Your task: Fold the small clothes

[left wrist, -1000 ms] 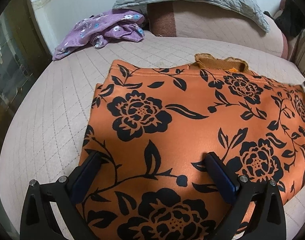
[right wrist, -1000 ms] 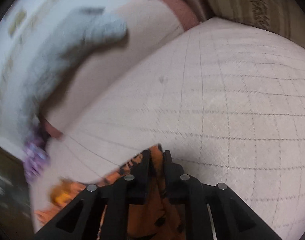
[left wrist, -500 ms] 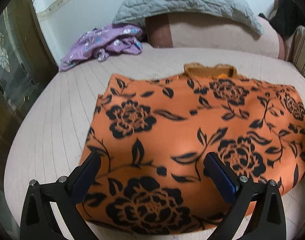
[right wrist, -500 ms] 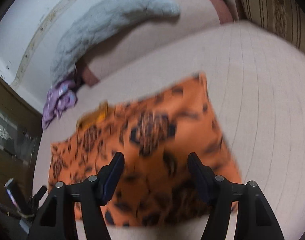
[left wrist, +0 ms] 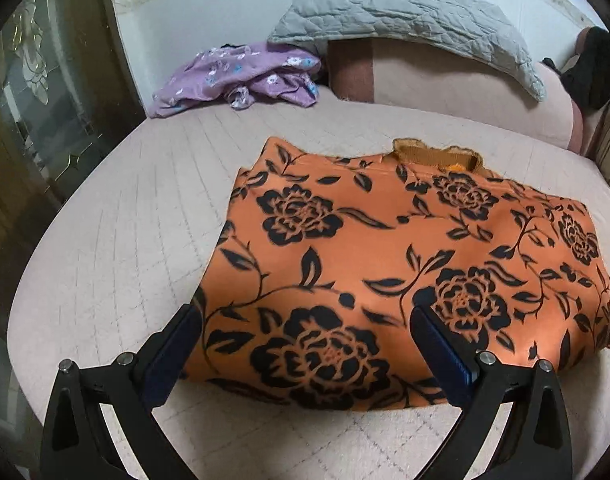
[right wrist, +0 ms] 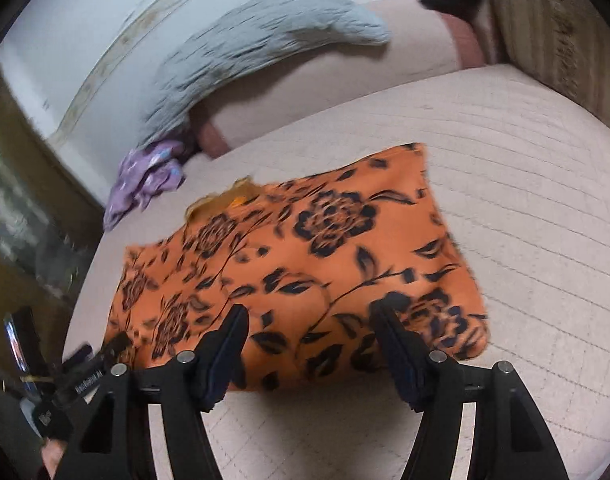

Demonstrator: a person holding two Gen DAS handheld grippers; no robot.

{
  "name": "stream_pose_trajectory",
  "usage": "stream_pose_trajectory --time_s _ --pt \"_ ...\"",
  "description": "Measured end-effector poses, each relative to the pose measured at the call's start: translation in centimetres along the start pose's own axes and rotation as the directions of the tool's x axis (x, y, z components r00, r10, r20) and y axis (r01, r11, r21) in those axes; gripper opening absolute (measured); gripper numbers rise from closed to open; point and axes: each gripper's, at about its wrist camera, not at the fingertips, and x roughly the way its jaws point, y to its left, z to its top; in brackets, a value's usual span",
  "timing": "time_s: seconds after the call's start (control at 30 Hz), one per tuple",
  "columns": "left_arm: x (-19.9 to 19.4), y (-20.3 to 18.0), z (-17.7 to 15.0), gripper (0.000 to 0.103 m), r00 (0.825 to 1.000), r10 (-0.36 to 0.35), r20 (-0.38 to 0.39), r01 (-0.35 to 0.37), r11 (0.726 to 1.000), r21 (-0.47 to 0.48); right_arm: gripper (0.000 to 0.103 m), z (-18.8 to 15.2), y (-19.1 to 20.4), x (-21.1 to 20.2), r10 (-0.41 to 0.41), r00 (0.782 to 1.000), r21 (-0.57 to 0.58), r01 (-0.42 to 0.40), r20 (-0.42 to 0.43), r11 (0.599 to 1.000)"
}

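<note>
Folded orange floral garment (left wrist: 385, 256) lies flat mid-bed (left wrist: 117, 248), bare quilt around all its edges. Left gripper (left wrist: 305, 344) and right gripper (right wrist: 309, 336), the latter's jaws just opened, hover apart and empty above its near edge. Purple garment (left wrist: 245, 76) lies crumpled by the wall.

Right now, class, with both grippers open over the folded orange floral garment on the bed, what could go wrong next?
1. The orange garment has a knit edge poking out at the back; another fold may leave it uneven.
2. The left gripper and right gripper hang close, so they might snag the fabric.
</note>
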Motion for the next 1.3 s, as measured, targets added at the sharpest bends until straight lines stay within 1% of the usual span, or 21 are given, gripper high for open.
stream_pose_trajectory --time_s 0.03,0.1,0.13,0.17,0.23,0.3,0.4,0.47,0.53,0.57,0.6,0.67,0.73,0.83,0.9,0.97,1.03,1.13,1.2,1.27,1.3 --pt "0.5 0.2 -0.2 0.103 1.000 0.001 -0.029 -0.001 1.000 -0.006 0.068 -0.4 0.0 1.0 -0.019 0.998 0.003 0.019 -0.052 1.000" --pt "2.2 0.5 -0.7 0.103 0.993 0.010 -0.116 -0.011 1.000 -0.006 0.069 -1.2 -1.1 4.3 -0.041 0.977 0.058 0.055 -0.209 0.997" --pt "3.1 0.7 -0.9 0.103 0.987 0.013 -0.159 -0.014 1.000 -0.001 0.069 -1.2 -1.6 4.6 -0.031 0.976 0.090 0.052 -0.217 0.995" --pt "3.4 0.8 -1.1 0.103 0.986 0.003 -0.168 -0.005 1.000 -0.008 0.069 -1.1 -1.7 4.2 -0.021 0.982 0.116 0.043 -0.189 0.992" --pt "2.5 1.3 -0.8 0.103 0.993 -0.009 -0.120 0.005 0.999 -0.033 0.070 -0.6 -1.5 3.1 0.010 0.991 0.135 0.008 -0.133 0.991" --pt "1.7 1.5 -0.6 0.103 0.997 -0.005 -0.073 0.002 0.999 -0.040 0.070 -0.3 -1.0 1.9 0.000 0.998 0.115 0.006 -0.058 0.993" --pt "0.5 1.8 -0.1 0.103 1.000 -0.024 -0.004 0.024 0.998 -0.060 0.070 -0.2 -0.1 1.1 0.016 1.000 0.082 -0.016 0.004 0.996" --pt "0.6 1.7 0.2 0.103 1.000 -0.018 0.000 0.018 0.999 -0.048 0.070 -0.1 0.3 1.4 0.022 1.000 0.060 -0.022 0.001 0.998" --pt "2.0 1.2 0.3 0.103 0.998 0.003 -0.060 -0.003 1.000 -0.014 0.070 -0.4 0.4 2.9 -0.010 0.998 0.066 0.014 -0.064 0.998" --pt "3.3 0.9 0.4 0.103 0.995 0.004 -0.101 -0.004 1.000 -0.001 0.070 -0.6 0.1 3.9 -0.027 0.992 0.081 0.037 -0.125 0.996" --pt "4.6 0.7 0.1 0.103 0.986 0.007 -0.167 -0.004 1.000 0.019 0.070 -0.8 0.0 4.8 -0.034 0.988 0.087 0.047 -0.153 0.995" --pt "4.2 0.7 0.2 0.103 0.990 0.001 -0.141 0.001 1.000 0.015 0.070 -0.6 0.6 4.6 -0.051 0.990 0.068 0.061 -0.130 0.996" --pt "3.6 0.8 0.4 0.103 0.993 -0.013 -0.119 0.016 1.000 0.024 0.070 -0.5 0.8 4.1 -0.038 0.993 0.077 0.047 -0.111 0.996" --pt "2.6 1.5 0.5 0.103 0.996 -0.023 -0.080 0.024 1.000 0.008 0.070 -0.1 0.4 2.5 0.032 0.998 0.127 -0.026 -0.047 0.992" --pt "1.7 2.3 0.7 0.103 0.999 -0.022 -0.028 0.022 1.000 0.002 0.070 0.1 0.3 1.0 0.059 0.998 0.126 -0.059 0.007 0.990" --pt "0.6 3.3 0.6 0.103 1.000 -0.009 0.028 0.009 1.000 0.003 0.070 -0.1 0.1 -0.5 0.101 0.994 0.129 -0.106 0.044 0.986" --pt "0.3 4.0 0.5 0.103 0.999 -0.004 0.049 0.003 1.000 0.012 0.070 -0.5 -0.1 -1.6 0.142 0.988 0.136 -0.150 0.066 0.979" --pt "0.9 4.7 0.0 0.103 1.000 0.020 0.020 -0.021 0.999 0.038 0.070 -1.2 0.3 -2.6 0.155 0.985 0.113 -0.163 0.083 0.980" --pt "2.0 5.1 -0.2 0.103 1.000 0.003 -0.031 -0.002 1.000 0.031 0.070 -1.5 0.4 -1.8 0.127 0.991 0.112 -0.132 0.051 0.985" --pt "2.8 5.8 -0.6 0.103 0.996 -0.020 -0.091 0.022 1.000 0.015 0.070 -1.8 -0.3 -0.1 0.090 0.996 0.152 -0.087 -0.015 0.985" --pt "3.5 6.1 -0.8 0.103 0.991 -0.044 -0.125 0.044 0.999 0.000 0.070 -2.0 -0.8 1.2 0.060 0.995 0.183 -0.045 -0.076 0.982"
